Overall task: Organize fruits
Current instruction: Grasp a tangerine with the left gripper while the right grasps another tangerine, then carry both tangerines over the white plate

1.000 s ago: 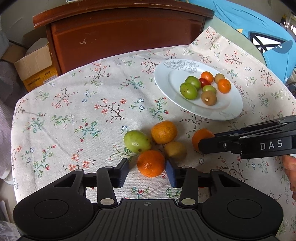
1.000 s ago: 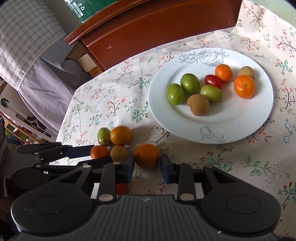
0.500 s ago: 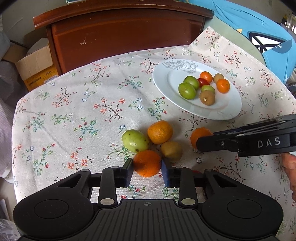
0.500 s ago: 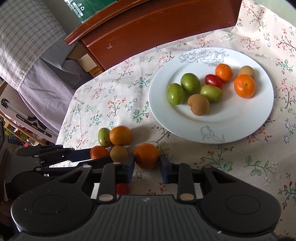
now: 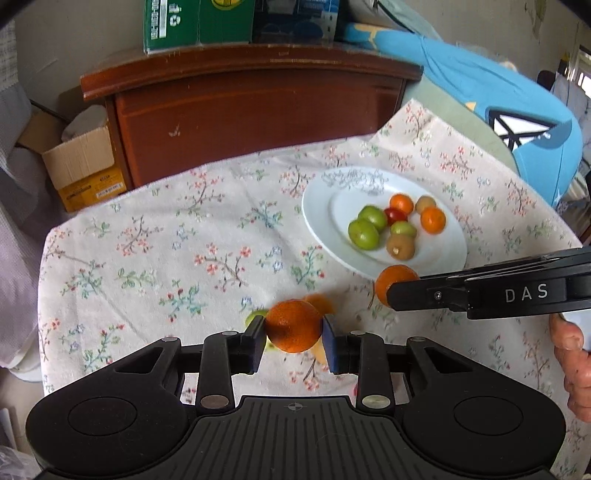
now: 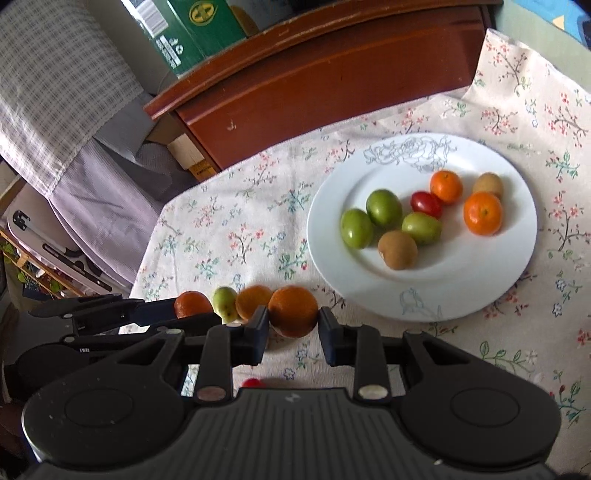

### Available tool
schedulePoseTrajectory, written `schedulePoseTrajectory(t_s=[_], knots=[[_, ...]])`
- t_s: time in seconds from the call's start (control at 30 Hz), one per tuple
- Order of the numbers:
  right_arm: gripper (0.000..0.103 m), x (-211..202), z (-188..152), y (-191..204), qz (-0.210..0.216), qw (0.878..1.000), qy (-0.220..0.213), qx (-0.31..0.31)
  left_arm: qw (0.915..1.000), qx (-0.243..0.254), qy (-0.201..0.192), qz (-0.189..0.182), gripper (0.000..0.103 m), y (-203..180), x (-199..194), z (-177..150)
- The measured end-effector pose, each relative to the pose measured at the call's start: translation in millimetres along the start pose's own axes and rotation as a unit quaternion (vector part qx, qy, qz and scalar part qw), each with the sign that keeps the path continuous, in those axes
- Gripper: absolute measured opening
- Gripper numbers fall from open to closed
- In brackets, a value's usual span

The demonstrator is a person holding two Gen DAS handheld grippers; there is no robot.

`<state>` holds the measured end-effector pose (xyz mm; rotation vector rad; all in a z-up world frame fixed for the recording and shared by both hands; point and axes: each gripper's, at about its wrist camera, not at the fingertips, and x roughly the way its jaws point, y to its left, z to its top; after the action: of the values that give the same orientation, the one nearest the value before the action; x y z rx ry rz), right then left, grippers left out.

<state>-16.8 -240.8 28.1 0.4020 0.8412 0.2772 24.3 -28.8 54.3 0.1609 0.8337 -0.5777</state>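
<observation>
You hold a tangerine in each hand: the left hand-held gripper (image 5: 294, 336) is clamped on one orange fruit (image 5: 294, 325), the right hand-held gripper (image 6: 292, 329) on another (image 6: 293, 311), both short of the white plate (image 6: 517, 258), on its near-left side.

The risks, as they appear: round, smooth skins between flat pads can roll out if you tilt or loosen on the way to the plate, and a dropped fruit would likely bounce across the cloth toward the bench edge. The plate already carries green fruits (image 6: 384, 208), a kiwi (image 6: 397, 249), a small tomato (image 6: 426, 204) and two tangerines (image 6: 482, 213); setting down hard among them could knock one over the rim. With both grippers heading for the same plate, they may also collide.

Left of the plate, a green fruit (image 6: 226, 303) and another tangerine (image 6: 254, 302) wait on the floral tablecloth (image 6: 240, 229), which could bunch and drag. Beyond the plate stands a dark wooden cabinet (image 6: 332, 74) with a green carton (image 6: 192, 33) on top.
</observation>
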Motion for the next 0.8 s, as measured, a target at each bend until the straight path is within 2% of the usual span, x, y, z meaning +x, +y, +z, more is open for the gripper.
schedulePoseTrajectory(t_s=[0.3, 0.5, 0.63, 0.8], knots=[[0.029, -33.8, 27.1, -12.4, -0.006, 0.998, -0.065, 0.025, 0.9994, -0.012, -0.032, -0.011, 0.030, -9.2, 1.7, 25.5], [0.029, -53.8, 39.7, -30.7, -0.025, 0.993, -0.101, 0.055, 0.9981, -0.025, -0.050, -0.025, 0.030, -14.5, 4.6, 43.4], [0.029, -56.4, 41.4, -42.1, -0.044, 0.990, -0.104, 0.083, 0.9976, -0.034, -0.052, -0.032, 0.030, -17.2, 11.6, 50.9], [0.029, -49.8, 37.5, -54.5, -0.054, 0.988, -0.081, 0.122, 0.9975, -0.041, -0.048, -0.034, 0.030, -20.1, 21.4, 55.1]])
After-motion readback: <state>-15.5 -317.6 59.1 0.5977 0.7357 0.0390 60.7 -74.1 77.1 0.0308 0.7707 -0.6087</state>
